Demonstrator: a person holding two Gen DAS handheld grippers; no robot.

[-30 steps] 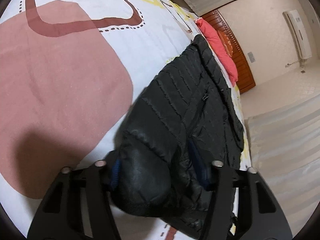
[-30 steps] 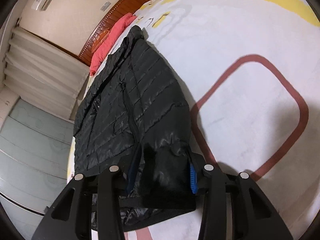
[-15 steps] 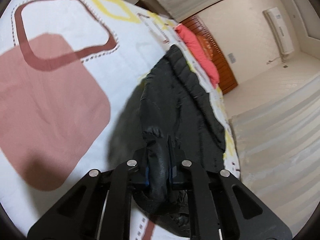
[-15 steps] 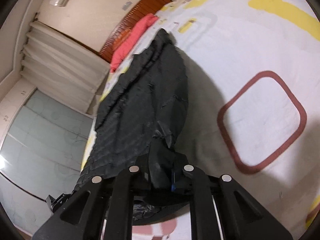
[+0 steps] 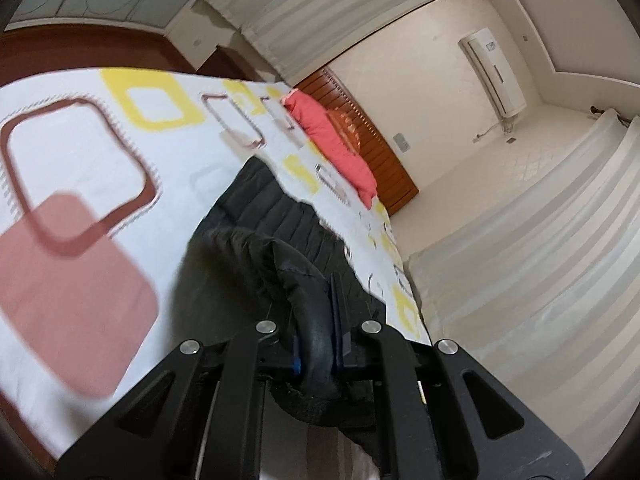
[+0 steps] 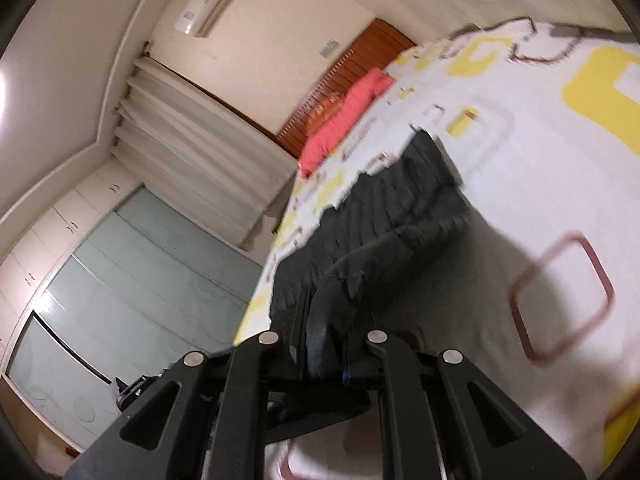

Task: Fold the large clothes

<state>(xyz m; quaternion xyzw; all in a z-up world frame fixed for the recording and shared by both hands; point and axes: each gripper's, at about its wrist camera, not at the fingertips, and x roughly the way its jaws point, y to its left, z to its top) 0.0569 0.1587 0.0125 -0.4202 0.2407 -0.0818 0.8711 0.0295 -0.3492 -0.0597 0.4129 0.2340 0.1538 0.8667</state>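
A black quilted puffer jacket (image 5: 280, 216) lies on a bed with a white sheet (image 5: 80, 128) printed with yellow and brown squares. My left gripper (image 5: 316, 344) is shut on a fold of the jacket's near edge and holds it raised above the bed. In the right wrist view the jacket (image 6: 400, 208) stretches away toward the pillow end. My right gripper (image 6: 326, 344) is shut on another part of the near edge, also lifted. The far part of the jacket still rests on the sheet.
A red pillow (image 5: 332, 140) lies by the wooden headboard (image 5: 380, 152) at the far end. White curtains (image 5: 540, 240) hang past the bed's side edge. Glass wardrobe doors (image 6: 120, 300) stand beyond the bed in the right wrist view.
Both grippers closed on the jacket's near edge and lifted it off the bed; both cameras now tilt up and away, showing more of the room.
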